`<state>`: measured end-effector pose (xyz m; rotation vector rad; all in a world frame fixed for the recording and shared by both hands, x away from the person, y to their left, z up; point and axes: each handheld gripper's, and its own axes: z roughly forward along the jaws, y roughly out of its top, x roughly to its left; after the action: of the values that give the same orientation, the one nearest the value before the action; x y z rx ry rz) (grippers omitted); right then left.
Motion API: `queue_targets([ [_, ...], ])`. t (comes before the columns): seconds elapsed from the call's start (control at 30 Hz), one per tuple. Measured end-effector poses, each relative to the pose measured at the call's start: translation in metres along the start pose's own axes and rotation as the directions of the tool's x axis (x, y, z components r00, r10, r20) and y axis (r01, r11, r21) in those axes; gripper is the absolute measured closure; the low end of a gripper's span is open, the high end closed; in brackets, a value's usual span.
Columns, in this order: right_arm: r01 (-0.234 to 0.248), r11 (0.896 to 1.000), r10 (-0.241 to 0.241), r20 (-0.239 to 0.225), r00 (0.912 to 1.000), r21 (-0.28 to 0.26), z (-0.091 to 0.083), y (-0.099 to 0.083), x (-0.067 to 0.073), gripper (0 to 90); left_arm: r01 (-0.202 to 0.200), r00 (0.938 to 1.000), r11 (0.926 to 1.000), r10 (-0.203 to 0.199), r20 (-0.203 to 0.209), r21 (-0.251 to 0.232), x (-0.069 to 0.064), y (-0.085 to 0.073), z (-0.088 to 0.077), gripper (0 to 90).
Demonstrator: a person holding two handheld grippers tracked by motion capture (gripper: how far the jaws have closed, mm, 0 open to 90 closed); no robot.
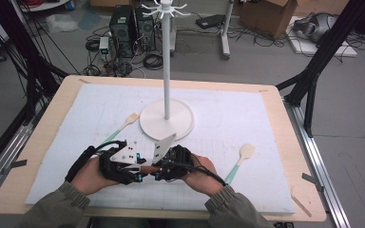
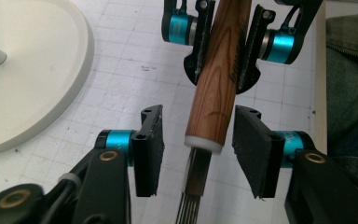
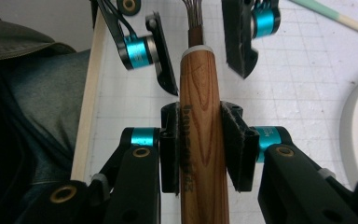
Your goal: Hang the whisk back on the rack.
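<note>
A whisk with a brown wooden handle (image 3: 203, 140) and thin metal wires (image 2: 191, 210) is held level above the white mat, near the table's front edge. My right gripper (image 3: 201, 112) is shut on the middle of the handle. In the left gripper view, my left gripper (image 2: 199, 114) stands around the handle's white-capped end. Its pads (image 2: 149, 149) flank the wood with a gap on the left side, not pressing it. From the high view both grippers (image 1: 147, 171) meet tip to tip in front of the person's hands.
A white stand with a round base (image 1: 166, 121), a tall pole and hooks on top rises mid-table behind the grippers. Two green-handled wooden utensils lie on the mat, one at the left (image 1: 123, 124) and one at the right (image 1: 240, 159). A thin wooden stick (image 1: 302, 204) rests by the front right corner.
</note>
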<state>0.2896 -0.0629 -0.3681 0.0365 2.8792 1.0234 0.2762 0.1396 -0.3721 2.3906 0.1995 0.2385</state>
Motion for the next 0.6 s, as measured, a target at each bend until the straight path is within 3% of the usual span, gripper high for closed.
queue_targets([
  [0.23,0.016,1.000,-0.016,0.006,0.9999,-0.009,-0.003,0.004,0.002,70.4,0.001,0.9992,0.9998,-0.002,0.040,0.018,0.000,0.002,0.003,63.8],
  [0.4,0.048,0.999,-0.048,0.020,0.9987,-0.010,-0.004,0.004,0.003,70.0,-0.020,0.9991,0.9991,0.018,0.039,0.037,-0.001,0.005,0.003,68.4],
  [0.6,0.038,0.995,-0.037,0.009,0.9993,-0.091,-0.012,0.003,0.000,67.3,-0.024,0.9989,0.9992,0.023,0.041,0.033,-0.002,0.008,-0.001,71.1],
])
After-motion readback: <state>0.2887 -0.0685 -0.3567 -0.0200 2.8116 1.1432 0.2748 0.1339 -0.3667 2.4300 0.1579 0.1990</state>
